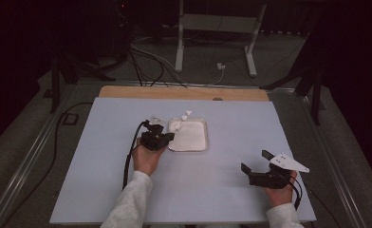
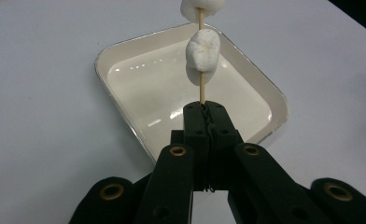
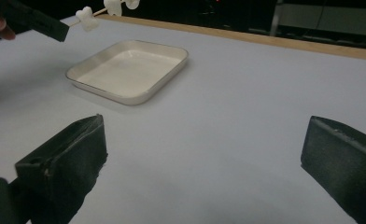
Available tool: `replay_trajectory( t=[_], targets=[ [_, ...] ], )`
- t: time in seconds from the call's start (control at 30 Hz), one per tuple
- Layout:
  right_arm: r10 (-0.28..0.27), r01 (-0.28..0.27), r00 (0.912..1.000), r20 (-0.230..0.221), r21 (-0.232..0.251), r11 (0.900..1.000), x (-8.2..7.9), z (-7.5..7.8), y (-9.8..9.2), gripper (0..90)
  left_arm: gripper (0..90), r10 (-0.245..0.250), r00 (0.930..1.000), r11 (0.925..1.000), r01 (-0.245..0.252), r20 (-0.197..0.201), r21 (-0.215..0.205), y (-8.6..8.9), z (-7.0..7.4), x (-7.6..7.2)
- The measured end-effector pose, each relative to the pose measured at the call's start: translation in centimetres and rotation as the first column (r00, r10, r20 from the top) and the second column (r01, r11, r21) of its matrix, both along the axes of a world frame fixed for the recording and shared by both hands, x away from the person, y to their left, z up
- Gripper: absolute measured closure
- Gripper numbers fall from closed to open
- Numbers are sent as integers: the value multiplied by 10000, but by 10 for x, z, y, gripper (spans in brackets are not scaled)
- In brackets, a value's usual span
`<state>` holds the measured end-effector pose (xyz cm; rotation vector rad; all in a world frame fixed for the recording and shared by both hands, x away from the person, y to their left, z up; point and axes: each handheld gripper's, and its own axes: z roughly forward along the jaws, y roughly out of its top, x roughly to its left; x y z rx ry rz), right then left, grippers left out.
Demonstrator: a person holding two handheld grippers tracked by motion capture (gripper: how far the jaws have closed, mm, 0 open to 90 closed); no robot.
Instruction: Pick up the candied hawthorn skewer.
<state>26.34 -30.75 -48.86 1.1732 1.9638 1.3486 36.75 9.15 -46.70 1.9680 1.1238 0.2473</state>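
while the left gripper [image 2: 204,116] pinches the near end of a thin wooden skewer [image 2: 201,91] with its jaws fully closed on the stick, the marshmallows [image 2: 202,50] threaded on it hang in the air over the white square tray [image 1: 202,142]; in the high view that gripper sits just left of the tray, near the middle of the pale blue table cover [image 1: 103,166], with the skewer pointing away toward the tray's far left corner; from the right gripper view three white pieces seem to ride on the stick, though the far ones are small and partly cut off, so the count is not certain; the tray itself looks bare and glossy inside, nothing lying in it; the right gripper [image 1: 257,167] rests near the table's near right corner, well apart from the tray, its jaws spread wide with nothing between them; as a judgement, the skewer appears already loaded and picked up, so the pickup is done; what seems left is lowering it so it lies in the tray and then letting go; the right side has no part in hand yet.
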Motion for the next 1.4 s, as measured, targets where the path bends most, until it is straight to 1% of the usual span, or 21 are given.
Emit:
replay_trajectory(
  t=[0.1, 0.13, 0.2, 0.27, 0.33, 0.5, 0.63, 0.67, 0.7, 0.73, 0.8, 0.93, 1.0, 1.03, 1.07, 1.13, 1.2, 1.23, 1.27, 1.33, 1.4],
  targets=[
    [71, -69, 9999, -85, 159, 9998, 2, 3, 1, 0, 900, -79, 9999, 10000, 80, 114, -15, 5, 2, -4],
    [81, -78, 9999, -135, 225, 9997, 2, 4, 2, 0, 900, -111, 9998, 9999, 113, 188, -119, 8, 3, -6],
    [207, -204, 9997, -118, 320, 9993, 4, 9, 3, 0, 900, -187, 9990, 9995, 198, 405, -259, 14, 7, -13],
    [340, -338, 9994, -32, 483, 9983, 8, 16, 6, 0, 900, -256, 9986, 9993, 269, 472, -264, 16, 8, -15],
    [479, -480, 9988, 27, 709, 9963, 14, 23, 10, 0, 900, -383, 9970, 9987, 403, 670, -302, 20, 10, -22],
    [803, -827, 9963, 309, 860, 9929, 30, 43, 24, 0, 900, -526, 9947, 9978, 559, 879, -354, 26, 13, -31],
    [1109, -1121, 9936, 192, 833, 9902, 45, 57, 38, 0, 900, -732, 9915, 9966, 768, 1077, -296, 29, 16, -40],
    [1109, -1121, 9936, 192, 833, 9902, 45, 57, 38, 0, 900, -814, 9904, 9960, 849, 1120, -271, 30, 17, -42],
    [1287, -1291, 9916, 108, 887, 9877, 51, 63, 45, 0, 900, -876, 9893, 9956, 908, 1169, -220, 30, 17, -44],
    [1287, -1291, 9916, 108, 887, 9877, 51, 63, 45, 0, 900, -901, 9886, 9954, 932, 1205, -206, 31, 18, -46],
    [1549, -1543, 9879, 4, 916, 9838, 61, 72, 55, 0, 900, -960, 9867, 9947, 1000, 1314, -244, 33, 18, -49],
    [1893, -1875, 9819, -79, 1034, 9768, 75, 82, 68, 0, 900, -1040, 9840, 9933, 1100, 1447, -342, 36, 12, -53],
    [1944, -1927, 9809, -79, 966, 9765, 78, 84, 72, 0, 900, -1050, 9836, 9926, 1128, 1466, -458, 37, 9, -55],
    [2108, -2084, 9774, -172, 924, 9737, 84, 86, 81, 0, 900, -1072, 9839, 9928, 1136, 1433, -376, 38, 9, -55],
    [2195, -2171, 9755, -172, 911, 9719, 86, 87, 84, 0, 900, -1079, 9836, 9929, 1140, 1443, -349, 38, 9, -55],
    [2364, -2321, 9711, -334, 1007, 9675, 93, 90, 93, 0, 900, -1052, 9820, 9920, 1148, 1569, -534, 41, 10, -56],
    [2445, -2395, 9689, -388, 1032, 9654, 95, 91, 96, 0, 900, -1050, 9809, 9914, 1161, 1635, -597, 43, 12, -57],
    [2566, -2503, 9654, -454, 1133, 9615, 100, 93, 103, 0, 900, -1027, 9804, 9914, 1146, 1682, -626, 44, 12, -58],
    [2566, -2503, 9654, -454, 1133, 9615, 100, 93, 103, 0, 900, -1028, 9801, 9915, 1147, 1697, -619, 45, 12, -59],
    [2701, -2618, 9613, -533, 1266, 9568, 105, 95, 109, 0, 900, -986, 9799, 9915, 1117, 1735, -672, 47, 12, -59],
    [2875, -2738, 9555, -666, 1630, 9479, 112, 99, 117, 0, 900, -940, 9797, 9919, 1074, 1768, -677, 49, 12, -60]
  ],
)
